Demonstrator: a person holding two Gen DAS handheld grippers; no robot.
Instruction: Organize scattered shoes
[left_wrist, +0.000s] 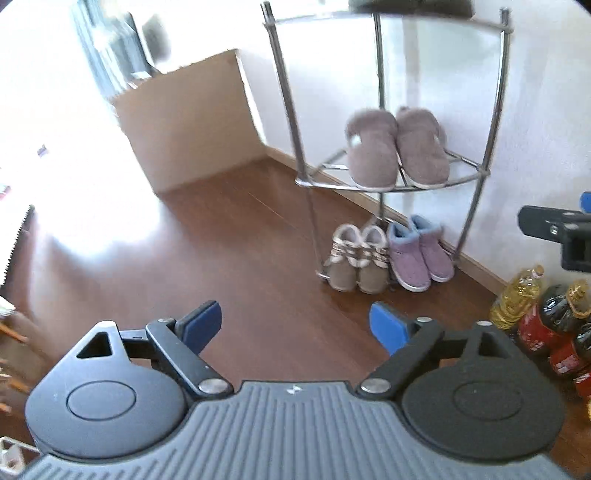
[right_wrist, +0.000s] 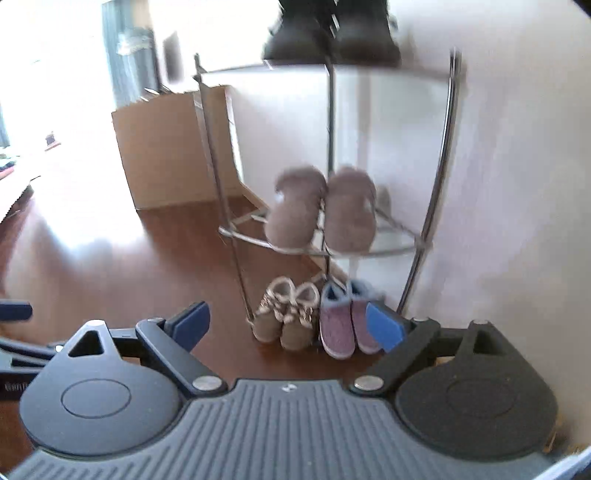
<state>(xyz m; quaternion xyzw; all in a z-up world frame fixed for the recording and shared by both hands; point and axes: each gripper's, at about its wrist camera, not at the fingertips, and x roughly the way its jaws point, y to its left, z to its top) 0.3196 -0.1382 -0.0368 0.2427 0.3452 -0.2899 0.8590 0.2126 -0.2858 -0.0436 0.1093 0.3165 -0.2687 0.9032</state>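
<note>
Fuzzy grey-brown slippers (left_wrist: 397, 147) sit paired on the metal rack (left_wrist: 391, 186) ahead of my left gripper (left_wrist: 295, 326); boots stand beneath. Both it and my right gripper (right_wrist: 291, 326) gape wide, empty. Slippers look soft, light; I'd pinch a heel rim

A taupe fuzzy slipper pair (left_wrist: 397, 147) sits side by side on the rack's middle shelf. Beneath, on the floor, beige lace-up boots (left_wrist: 356, 258) stand left of purple blue-lined boots (left_wrist: 421, 251), toes pointing near.

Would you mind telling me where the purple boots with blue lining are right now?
In both wrist views the purple boots stand on the floor under the metal rack, right of the tan boots, near the wall.
</note>
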